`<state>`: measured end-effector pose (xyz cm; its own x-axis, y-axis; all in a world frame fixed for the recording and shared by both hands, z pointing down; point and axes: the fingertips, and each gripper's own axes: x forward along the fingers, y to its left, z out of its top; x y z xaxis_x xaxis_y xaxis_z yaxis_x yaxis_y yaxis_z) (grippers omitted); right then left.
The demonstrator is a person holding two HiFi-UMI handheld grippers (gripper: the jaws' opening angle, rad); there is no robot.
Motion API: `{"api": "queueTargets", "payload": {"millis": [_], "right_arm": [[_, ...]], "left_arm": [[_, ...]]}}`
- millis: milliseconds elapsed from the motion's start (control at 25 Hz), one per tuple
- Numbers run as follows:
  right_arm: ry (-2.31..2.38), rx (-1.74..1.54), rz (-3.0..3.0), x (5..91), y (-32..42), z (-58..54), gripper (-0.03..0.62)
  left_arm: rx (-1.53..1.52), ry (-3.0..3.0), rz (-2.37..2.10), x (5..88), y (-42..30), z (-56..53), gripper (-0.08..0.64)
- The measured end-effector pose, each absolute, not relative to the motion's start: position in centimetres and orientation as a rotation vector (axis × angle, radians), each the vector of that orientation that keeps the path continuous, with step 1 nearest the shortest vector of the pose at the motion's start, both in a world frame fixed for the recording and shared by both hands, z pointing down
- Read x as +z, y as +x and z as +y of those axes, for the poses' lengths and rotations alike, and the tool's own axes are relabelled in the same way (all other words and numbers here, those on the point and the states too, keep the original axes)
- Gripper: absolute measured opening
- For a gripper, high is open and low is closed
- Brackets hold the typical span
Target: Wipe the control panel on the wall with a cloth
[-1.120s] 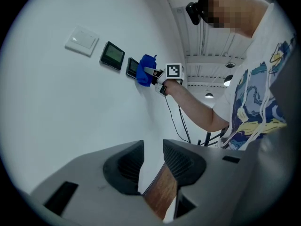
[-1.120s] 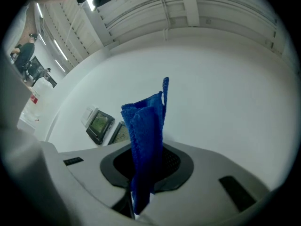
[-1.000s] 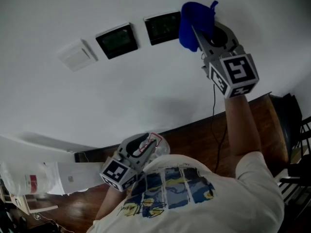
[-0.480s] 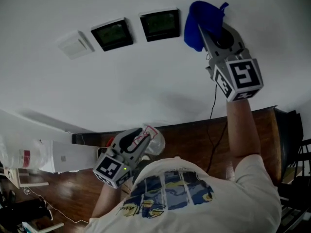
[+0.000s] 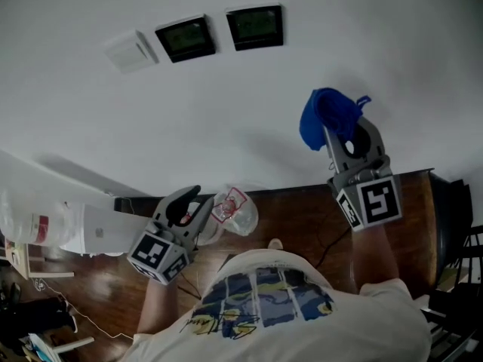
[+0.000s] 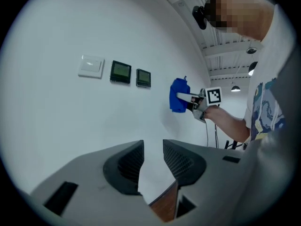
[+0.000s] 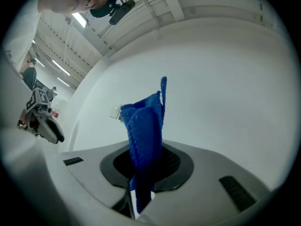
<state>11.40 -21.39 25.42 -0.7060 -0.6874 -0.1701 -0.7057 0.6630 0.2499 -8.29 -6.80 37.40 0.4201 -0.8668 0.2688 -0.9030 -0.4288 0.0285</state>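
Two dark control panels (image 5: pixel 185 38) (image 5: pixel 255 26) hang side by side on the white wall, with a white switch plate (image 5: pixel 130 51) to their left. My right gripper (image 5: pixel 341 136) is shut on a folded blue cloth (image 5: pixel 330 118), held well below and to the right of the panels, close to bare wall. In the right gripper view the cloth (image 7: pixel 146 126) stands up from between the jaws. My left gripper (image 5: pixel 187 211) hangs low near the floor, its jaws a little apart with nothing between them. The left gripper view shows both panels (image 6: pixel 121 72) (image 6: pixel 143 78) and the cloth (image 6: pixel 178 96).
Below the wall is a dark wood floor (image 5: pixel 294 217). A white box-like unit (image 5: pixel 94 236) stands at the left, a clear plastic bag with a red label (image 5: pixel 235 208) lies beside my left gripper, a black cable (image 5: pixel 330 236) runs down, and dark furniture (image 5: pixel 453 194) stands at right.
My right gripper has come down with the cloth from beside the right panel to bare wall lower down. The left gripper has shifted a little left.
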Motion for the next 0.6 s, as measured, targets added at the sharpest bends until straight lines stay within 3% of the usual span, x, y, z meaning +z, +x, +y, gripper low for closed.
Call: {"api": "queueTargets", "payload": {"millis": [600], "right_arm": [[-1.365, 0.273, 2.854, 31.5, 12.5, -2.0, 0.077]], "left_arm": [[0.181, 2.632, -1.479, 35.6, -11.2, 5.7, 0.124]]}}
